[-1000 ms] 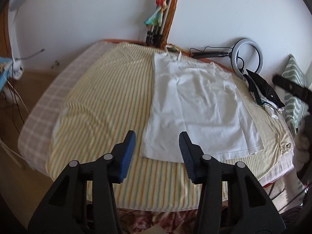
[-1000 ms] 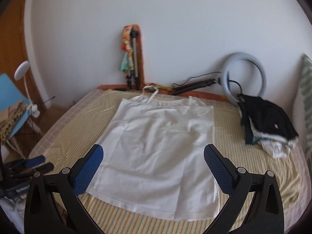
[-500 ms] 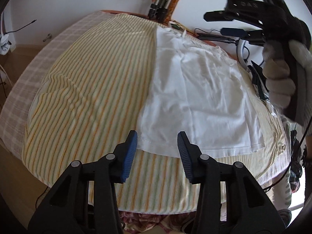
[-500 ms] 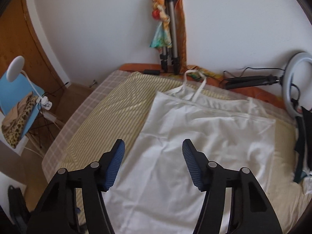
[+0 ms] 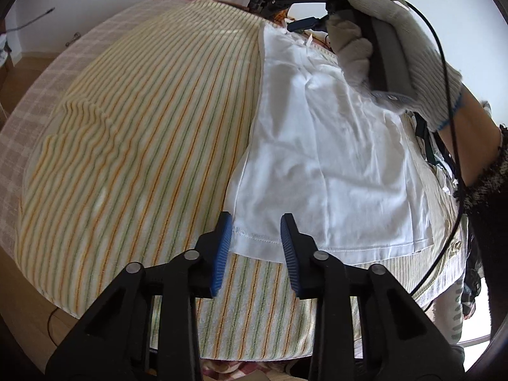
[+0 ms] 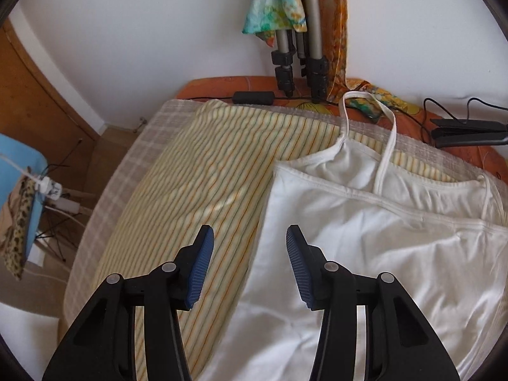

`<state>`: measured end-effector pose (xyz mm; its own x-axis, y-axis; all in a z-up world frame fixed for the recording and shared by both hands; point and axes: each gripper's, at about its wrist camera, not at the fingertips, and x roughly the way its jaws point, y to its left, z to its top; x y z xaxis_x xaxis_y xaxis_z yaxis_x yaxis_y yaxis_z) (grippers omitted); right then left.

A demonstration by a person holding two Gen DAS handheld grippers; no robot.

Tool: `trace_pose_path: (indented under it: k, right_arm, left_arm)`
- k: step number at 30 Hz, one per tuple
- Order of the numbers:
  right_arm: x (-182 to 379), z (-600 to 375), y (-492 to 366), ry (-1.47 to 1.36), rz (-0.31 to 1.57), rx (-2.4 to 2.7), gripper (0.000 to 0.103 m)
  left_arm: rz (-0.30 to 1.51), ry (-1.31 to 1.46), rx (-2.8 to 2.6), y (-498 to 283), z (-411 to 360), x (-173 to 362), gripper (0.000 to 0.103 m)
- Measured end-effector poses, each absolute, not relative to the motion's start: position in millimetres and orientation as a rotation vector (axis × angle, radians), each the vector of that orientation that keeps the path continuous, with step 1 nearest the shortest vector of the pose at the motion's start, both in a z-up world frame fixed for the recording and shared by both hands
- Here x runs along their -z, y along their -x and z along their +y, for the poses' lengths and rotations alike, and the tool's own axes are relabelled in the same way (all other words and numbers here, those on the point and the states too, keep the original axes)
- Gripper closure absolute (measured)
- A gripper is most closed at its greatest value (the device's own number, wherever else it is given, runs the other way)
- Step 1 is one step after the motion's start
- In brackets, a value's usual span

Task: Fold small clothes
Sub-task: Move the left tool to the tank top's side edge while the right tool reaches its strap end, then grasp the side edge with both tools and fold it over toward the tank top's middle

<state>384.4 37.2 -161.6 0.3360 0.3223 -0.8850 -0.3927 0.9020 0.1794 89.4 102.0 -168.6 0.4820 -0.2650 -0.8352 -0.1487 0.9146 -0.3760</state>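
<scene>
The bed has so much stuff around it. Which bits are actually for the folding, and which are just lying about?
For the job:
white camisole
left gripper
right gripper
striped towel

Lying about:
tripod
colourful scarf
black hair straightener

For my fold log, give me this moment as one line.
phase: pre-grasp | left gripper: open, at hem corner of white camisole | right gripper: open, over its left edge near straps | surface: striped towel
</scene>
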Motion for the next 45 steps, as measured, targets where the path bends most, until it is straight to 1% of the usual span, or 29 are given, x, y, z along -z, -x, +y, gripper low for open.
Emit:
trace_pose_path:
  k: [1,3,5,7,10,11,12,15,17,20,21,22,23,24,29,31,36,45]
  right_arm:
    - [166.1,40.7,-387.9,0.08,1.141,-0.454,0.057]
    - [174.3,46.1,-394.7,0.09,1.151,-0.441,0.058]
    - [179.9,50.2,-399.3,0.105,1.156,-0.437,0.059]
    - [184.0,55.7,-402.2,0.134,1.158,-0.431,0.059]
    - [191.7,63.1,-408.6,0.185,1.16,-0.418,0.059]
    - [192.6,65.1,-408.8,0.2,1.16,-0.413,0.059]
    - [193.1,66.5,-409.0,0.213,1.158,-0.41,0.06]
    - [197.2,69.0,-413.7,0.232,1.164,-0.398,0.06]
    - [202.3,70.2,-419.8,0.232,1.18,-0.394,0.066]
    - [207.0,72.7,-424.0,0.248,1.19,-0.384,0.069]
    - [208.1,73.1,-424.5,0.255,1.188,-0.381,0.07]
    - [208.4,74.0,-424.4,0.262,1.186,-0.378,0.073]
    - [208.7,74.2,-425.0,0.266,1.185,-0.377,0.074]
    - [208.8,74.9,-425.2,0.27,1.184,-0.378,0.075]
    - [207.9,74.5,-426.0,0.287,1.179,-0.385,0.097]
    - [205.0,67.1,-427.0,0.252,1.182,-0.393,0.1]
    - [188.8,46.1,-425.4,0.204,1.151,-0.419,0.1]
    - [158.9,-7.4,-420.8,0.151,1.089,-0.422,0.101]
  left_arm:
    - [1.078,0.431,0.071,-89.5,101.9,169.9,0.079]
    - [1.079,0.42,0.069,-89.5,100.8,170.7,0.08]
    - [1.078,0.406,0.064,-89.4,100.6,171.5,0.086]
    - [1.079,0.406,0.051,-89.7,102.0,172.5,0.088]
    - [1.047,0.397,-0.01,-88.0,105.5,169.6,0.087]
    - [1.047,0.4,-0.016,-88.6,106.7,170.1,0.083]
    - [1.051,0.407,-0.003,-89.5,107.7,171.2,0.082]
    - [1.07,0.406,0.012,-92.1,105.9,176.9,0.081]
    - [1.075,0.392,0.02,-93.0,102.5,179.2,0.081]
    - [1.068,0.304,0.023,-96.5,92.0,178.6,0.081]
    - [1.063,0.274,0.022,-97.1,89.1,178.8,0.083]
    - [1.059,0.254,0.022,-97.2,87.8,179.1,0.092]
    - [1.059,0.245,0.027,-97.6,86.8,179.2,0.094]
    - [1.06,0.25,0.032,-97.8,87.4,179.1,0.095]
    - [1.055,0.329,0.066,-95.4,92.2,175.7,0.098]
    - [1.033,0.342,0.09,-91.4,91.0,168.3,0.098]
    - [0.964,0.33,0.16,-85.4,73.8,144.9,0.098]
    - [0.945,0.295,0.266,-87.2,32.0,128.3,0.098]
